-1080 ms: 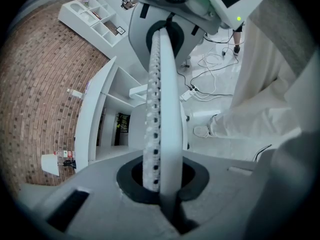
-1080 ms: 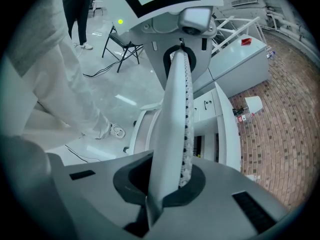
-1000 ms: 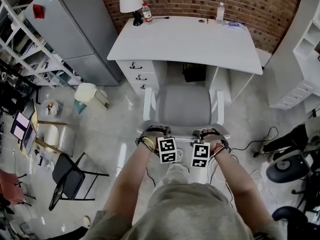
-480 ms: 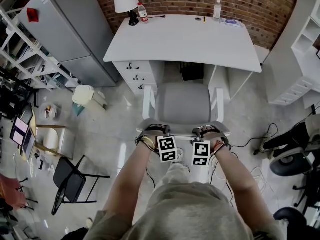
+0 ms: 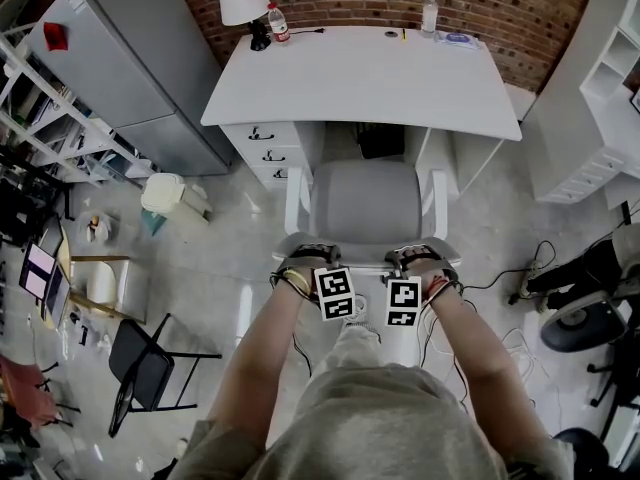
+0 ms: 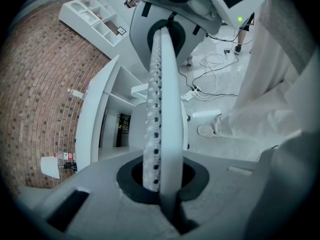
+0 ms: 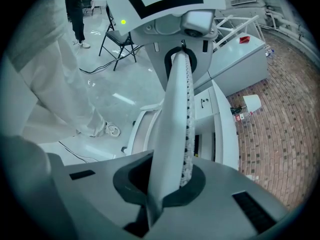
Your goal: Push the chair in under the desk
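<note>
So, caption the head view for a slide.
Left gripper and right gripper, shut, behind a grey armchair facing a white desk.

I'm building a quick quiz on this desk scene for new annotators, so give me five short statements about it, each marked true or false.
1. The left gripper and the right gripper both have their fingers shut with nothing between them. True.
2. The lamp stands at the back right corner of the desk. False: in the head view it stands at the back left corner, beside a bottle.
3. The chair has a gray seat and white armrests. True.
4. The drawers are to the right of the knee opening. False: they are on its left.
5. A black folding chair stands on the floor to the person's left. True.
</note>
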`<act>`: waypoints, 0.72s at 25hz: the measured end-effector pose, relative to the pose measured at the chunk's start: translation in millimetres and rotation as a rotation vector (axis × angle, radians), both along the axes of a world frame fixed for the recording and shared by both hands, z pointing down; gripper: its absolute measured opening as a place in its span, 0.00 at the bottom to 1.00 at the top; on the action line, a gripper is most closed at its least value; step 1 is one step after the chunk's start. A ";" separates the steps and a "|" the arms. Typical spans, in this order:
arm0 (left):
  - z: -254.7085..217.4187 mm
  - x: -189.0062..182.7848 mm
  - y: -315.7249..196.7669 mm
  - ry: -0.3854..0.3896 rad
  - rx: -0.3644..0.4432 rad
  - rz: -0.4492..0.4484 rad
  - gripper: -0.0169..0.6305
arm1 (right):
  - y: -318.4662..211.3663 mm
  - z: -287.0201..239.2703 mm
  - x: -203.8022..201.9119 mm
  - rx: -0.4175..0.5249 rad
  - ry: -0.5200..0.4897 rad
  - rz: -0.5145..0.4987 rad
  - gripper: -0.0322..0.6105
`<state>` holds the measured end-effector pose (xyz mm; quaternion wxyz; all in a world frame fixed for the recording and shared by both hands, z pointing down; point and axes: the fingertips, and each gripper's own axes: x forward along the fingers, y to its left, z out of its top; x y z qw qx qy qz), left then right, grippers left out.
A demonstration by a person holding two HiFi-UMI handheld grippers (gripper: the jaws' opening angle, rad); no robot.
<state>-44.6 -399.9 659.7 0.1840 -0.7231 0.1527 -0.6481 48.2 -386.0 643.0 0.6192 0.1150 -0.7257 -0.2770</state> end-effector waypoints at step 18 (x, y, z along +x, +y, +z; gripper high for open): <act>0.2 -3.4 -29.9 -0.005 -0.005 0.009 0.05 | -27.2 -0.8 -4.7 0.002 -0.012 -0.017 0.06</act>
